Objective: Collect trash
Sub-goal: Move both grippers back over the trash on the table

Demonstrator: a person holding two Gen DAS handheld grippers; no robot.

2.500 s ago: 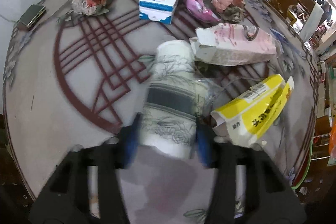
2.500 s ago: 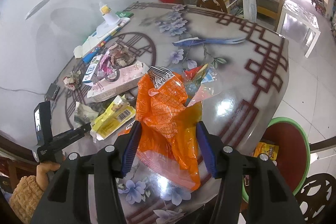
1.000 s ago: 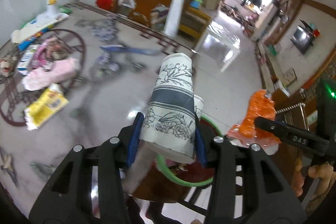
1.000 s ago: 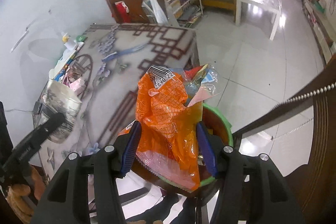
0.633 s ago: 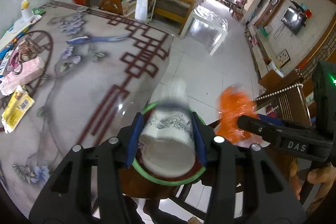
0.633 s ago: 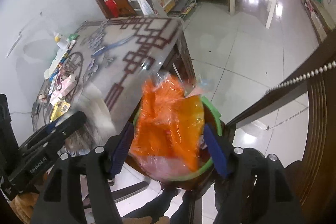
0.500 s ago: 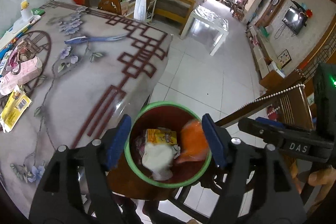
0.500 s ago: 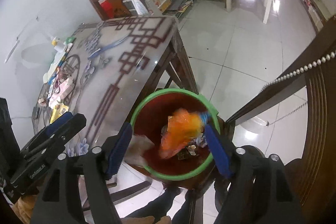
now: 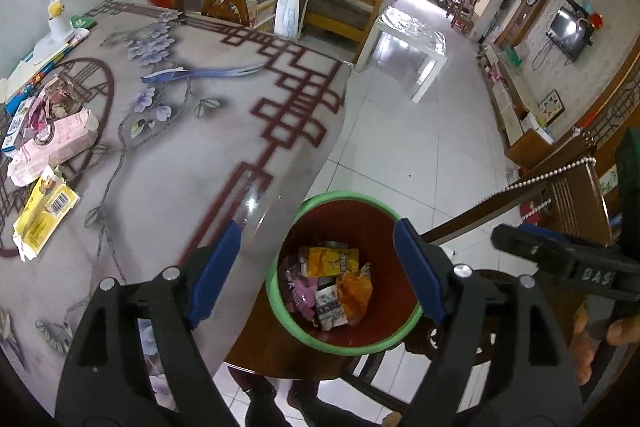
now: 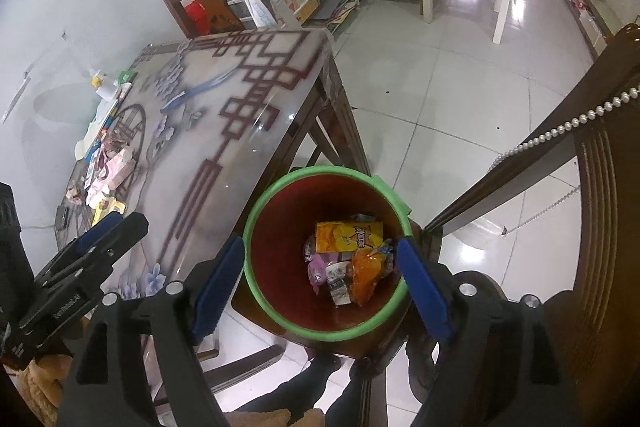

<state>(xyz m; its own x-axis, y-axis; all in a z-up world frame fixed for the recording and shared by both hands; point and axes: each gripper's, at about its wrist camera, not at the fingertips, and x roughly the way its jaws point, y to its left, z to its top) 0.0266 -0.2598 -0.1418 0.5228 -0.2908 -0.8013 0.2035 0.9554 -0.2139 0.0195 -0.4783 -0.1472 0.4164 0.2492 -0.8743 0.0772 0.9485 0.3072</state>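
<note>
"das" on the right tongs [image 9: 516, 239]

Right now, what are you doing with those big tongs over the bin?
A person is clearing trash off the table with tongs in each hand. Both the left tongs and the right tongs hang over the green-rimmed bin, their jaws opening with nothing between them. An orange bag and a crumpled paper cup lie inside with other wrappers. A yellow packet and a pink carton still wait on the table.

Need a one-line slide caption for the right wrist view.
Right gripper, fingers opening and empty, above the green-rimmed red trash bin holding an orange plastic bag and a yellow snack packet.
</note>
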